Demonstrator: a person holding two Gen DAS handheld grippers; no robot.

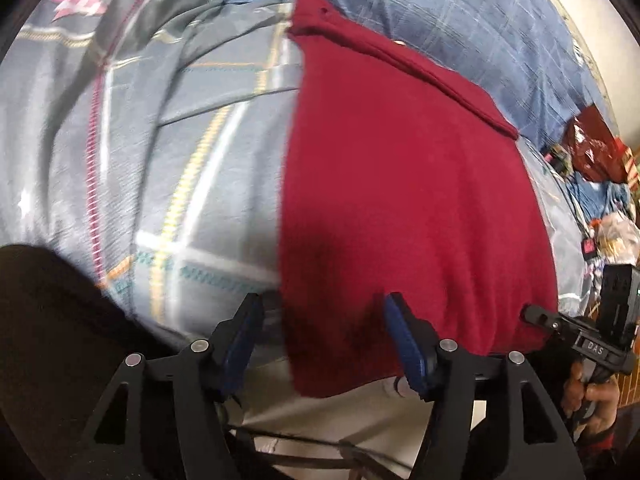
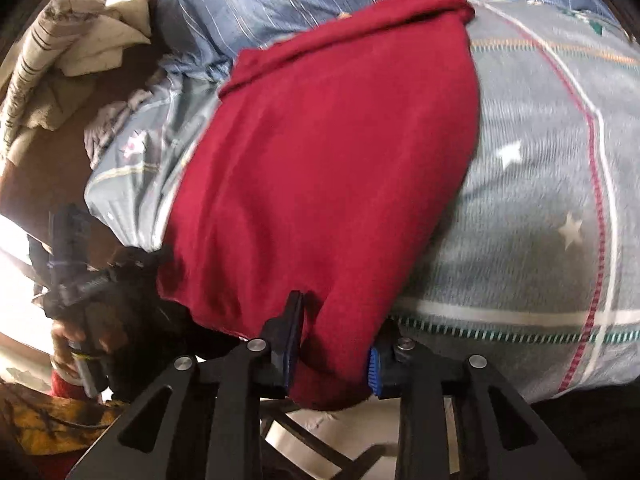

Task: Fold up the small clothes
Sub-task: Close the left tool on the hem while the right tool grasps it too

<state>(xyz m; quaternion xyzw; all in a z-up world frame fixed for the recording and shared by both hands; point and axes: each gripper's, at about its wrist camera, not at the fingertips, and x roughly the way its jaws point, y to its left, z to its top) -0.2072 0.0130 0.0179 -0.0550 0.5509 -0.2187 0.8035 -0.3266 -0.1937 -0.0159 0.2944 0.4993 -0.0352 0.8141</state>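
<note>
On the checked bedsheet (image 1: 168, 184), left tool (image 1: 324, 336) gapes astride the red garment's (image 1: 400, 200) hem; right tool (image 2: 336, 332) seemingly clamps it.

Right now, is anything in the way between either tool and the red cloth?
No, nothing visible. The red cloth lies on the plaid bedsheet, its near hem already between the fingers of the left tool and the right tool.

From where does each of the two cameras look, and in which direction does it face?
Left wrist: sits on the left gripper, looks down over the red garment on the checked bedding; right hand shows.
Right wrist: sits on the right gripper, looks down the same garment; left hand shows.
Shared: garment, bedding, each other's gripper.
</note>
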